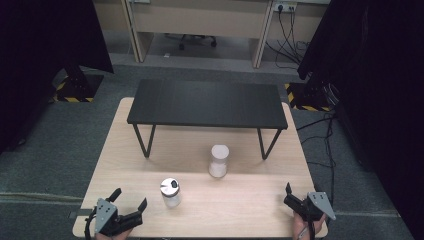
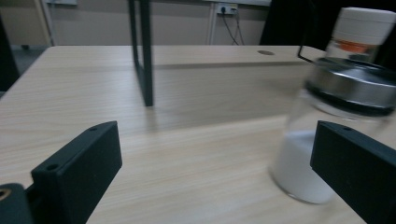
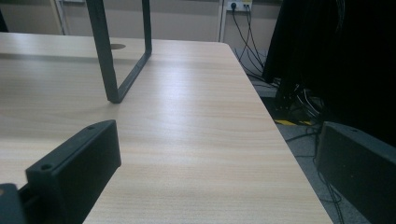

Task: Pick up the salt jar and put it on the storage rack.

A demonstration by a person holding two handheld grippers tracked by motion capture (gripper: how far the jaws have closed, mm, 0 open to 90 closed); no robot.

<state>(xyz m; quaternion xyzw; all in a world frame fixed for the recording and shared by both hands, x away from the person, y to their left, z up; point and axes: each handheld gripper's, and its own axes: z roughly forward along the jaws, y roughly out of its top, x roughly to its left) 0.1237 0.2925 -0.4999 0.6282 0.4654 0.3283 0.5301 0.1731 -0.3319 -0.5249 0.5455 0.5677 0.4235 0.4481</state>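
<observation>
In the high view, the left gripper [image 1: 131,200] rests at the near left corner of the wooden table [image 1: 250,200], at about 7 o'clock of the tabletop. Its two black jaws are spread wide and nothing is between them. Just beside it, at about 3 o'clock from its jaws, stands the glass jar with the metal lid [image 1: 170,192], upright, with white powder in its lower part. The jar is near the jaws but apart from them. In the left gripper view the same jar [image 2: 322,135] appears close in front of the jaw on the right side of that view, partly behind it.

The right gripper [image 1: 292,196] is at the near right corner, at about 5 o'clock, very near the right edge of the table. Its jaws are also spread, with only bare wood between them in the right gripper view [image 3: 215,154]. There the table edge runs just inside the jaw on the right side, and the floor with cables lies beyond.

The white-capped container [image 1: 219,161] stands upright near the middle of the table, at about 1 o'clock from the jar and well apart from it. Behind it, at 12 o'clock, the black shelf [image 1: 207,102] stands on thin legs over the far half. The wood between the two grippers, along the near edge, is open.
</observation>
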